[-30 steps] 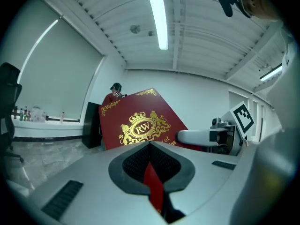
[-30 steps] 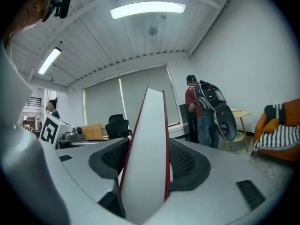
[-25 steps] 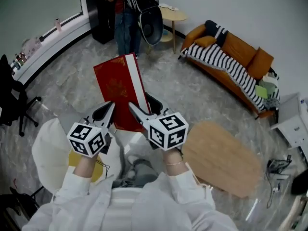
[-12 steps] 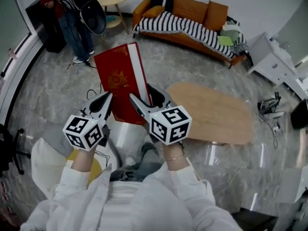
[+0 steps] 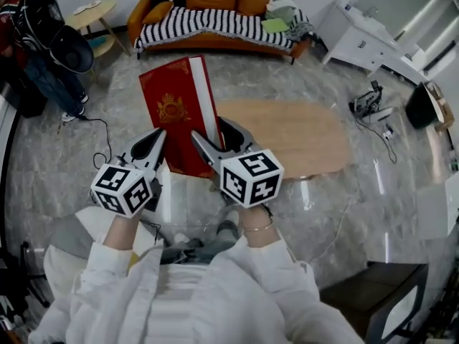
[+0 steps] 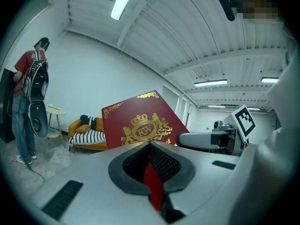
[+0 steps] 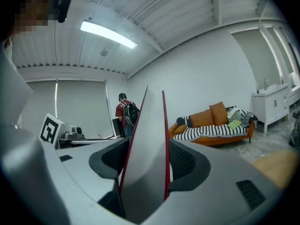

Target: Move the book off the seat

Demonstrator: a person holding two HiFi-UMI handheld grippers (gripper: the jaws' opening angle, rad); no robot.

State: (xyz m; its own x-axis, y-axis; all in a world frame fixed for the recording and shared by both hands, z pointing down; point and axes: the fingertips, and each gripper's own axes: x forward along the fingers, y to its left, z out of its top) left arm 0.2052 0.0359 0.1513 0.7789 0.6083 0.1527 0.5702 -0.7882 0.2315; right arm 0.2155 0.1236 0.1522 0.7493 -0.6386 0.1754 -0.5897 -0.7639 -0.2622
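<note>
- The large red hardback book with a gold crest (image 5: 172, 110) is hanging in the air, tilted up and away from the person. It is well clear of the pale rounded seat (image 5: 68, 249), which is showing at the lower left beneath the left sleeve.
- The left tool (image 5: 153, 143) is clamping a thin red edge of the cover at the book's near left side. In the left gripper view its pads are pinching that red sliver while the crest is rising above them.
- The right tool (image 5: 219, 138) is gripping across the book's full thickness. Its jaws are standing wide, with the white page block and both red covers pressed between them.
- The 2 grips are probably sharing the load, since a book this broad would likely be swinging or splaying open if held at only 1 edge.
- An oval light-wood desk (image 5: 301, 131) is lying just beyond and to the right of the book. Its top is looking bare, which is making it a likely landing place.
- An orange sofa with a black-and-white striped throw (image 5: 215, 24) is sitting against the far wall. A small round side table (image 5: 92, 9) and a standing person with a dark backpack (image 5: 43, 38) are occupying the upper left.
- A white cabinet (image 5: 358, 34) and a tangle of cables (image 5: 373, 104) are lying past the desk's far end.
- Nothing is standing between the book and the desk. A thin black cable (image 5: 100, 129) is trailing over the grey marbled floor (image 5: 301, 213) at the left, well away from that path.
</note>
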